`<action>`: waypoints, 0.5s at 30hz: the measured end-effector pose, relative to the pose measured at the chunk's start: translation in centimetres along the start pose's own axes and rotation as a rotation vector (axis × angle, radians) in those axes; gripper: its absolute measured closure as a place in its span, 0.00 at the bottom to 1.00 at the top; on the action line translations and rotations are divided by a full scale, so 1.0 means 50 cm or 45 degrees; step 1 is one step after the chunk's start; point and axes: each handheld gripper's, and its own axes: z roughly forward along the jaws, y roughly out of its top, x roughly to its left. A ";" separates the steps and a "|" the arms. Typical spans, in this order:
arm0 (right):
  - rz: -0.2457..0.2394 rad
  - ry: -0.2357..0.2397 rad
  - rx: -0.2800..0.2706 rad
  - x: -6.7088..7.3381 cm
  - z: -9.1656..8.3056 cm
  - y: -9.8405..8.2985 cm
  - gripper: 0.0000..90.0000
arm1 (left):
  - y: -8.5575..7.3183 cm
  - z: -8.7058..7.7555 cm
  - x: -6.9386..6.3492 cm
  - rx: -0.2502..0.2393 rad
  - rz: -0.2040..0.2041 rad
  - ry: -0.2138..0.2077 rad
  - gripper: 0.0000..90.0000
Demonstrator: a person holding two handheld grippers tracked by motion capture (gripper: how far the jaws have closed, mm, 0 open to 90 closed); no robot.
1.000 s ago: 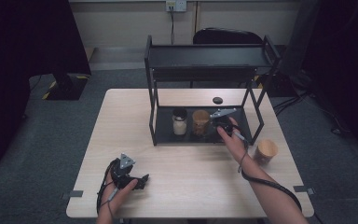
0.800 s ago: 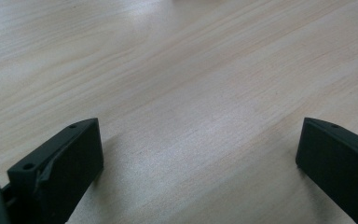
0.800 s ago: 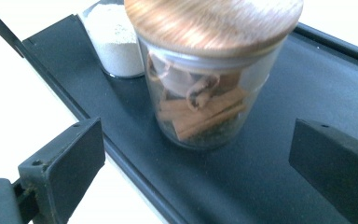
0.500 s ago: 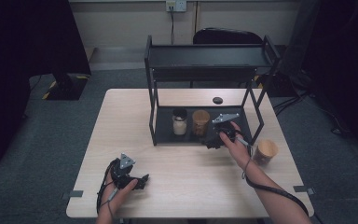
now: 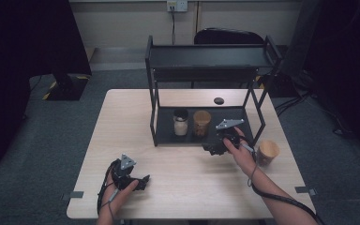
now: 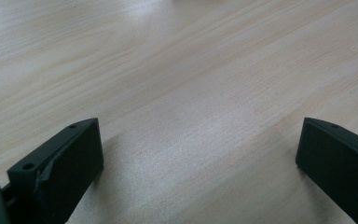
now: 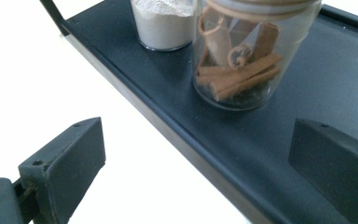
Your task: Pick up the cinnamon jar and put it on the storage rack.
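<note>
1. Hovering at the front edge of the rack's (image 5: 155, 117) lower shelf (image 7: 279, 135), the right gripper (image 5: 212, 149) sat empty with its jaws spread wide.
2. In the right gripper view, one jaw stood over the pale table (image 5: 122, 122) and the other over the black shelf, so the shelf's front lip ran between them.
3. The cinnamon jar (image 7: 249, 51) stood upright on the shelf just ahead of that gripper, apart from both jaws; curled sticks showed through its clear glass.
4. A second jar (image 7: 161, 23), filled with pale powder, stood just beside the cinnamon jar, farther from the gripper; whether the two touched could not be told.
5. In the high view the two jars stood side by side under the rack's top shelf, the powder jar (image 5: 181, 123) to the left of the cinnamon jar (image 5: 201, 123).
6. The left gripper (image 5: 143, 181) rested low over the table near its front edge, well apart from the rack.
7. Its jaws were also spread wide and held nothing; the left gripper view showed bare wood grain (image 6: 191, 93) between them.
8. A tan cup (image 5: 268, 152) stood on the table to the right of the rack, just beside the person's right hand (image 5: 238, 149).
9. A small dark disc (image 5: 219, 100) lay on the table behind the shelf.
10. A dark chair (image 5: 227, 36) stood beyond the table's far side.
</note>
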 end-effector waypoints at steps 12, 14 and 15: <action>-0.040 0.040 0.011 0.026 -0.025 -0.023 0.03 | 0.000 0.000 0.000 0.000 0.000 0.000 0.00; -0.050 0.044 0.024 0.028 -0.028 -0.031 0.03 | 0.000 0.000 0.000 0.000 0.000 0.000 0.00; -0.055 0.045 0.029 0.028 -0.030 -0.035 0.03 | 0.000 0.000 0.000 0.000 0.000 0.000 0.00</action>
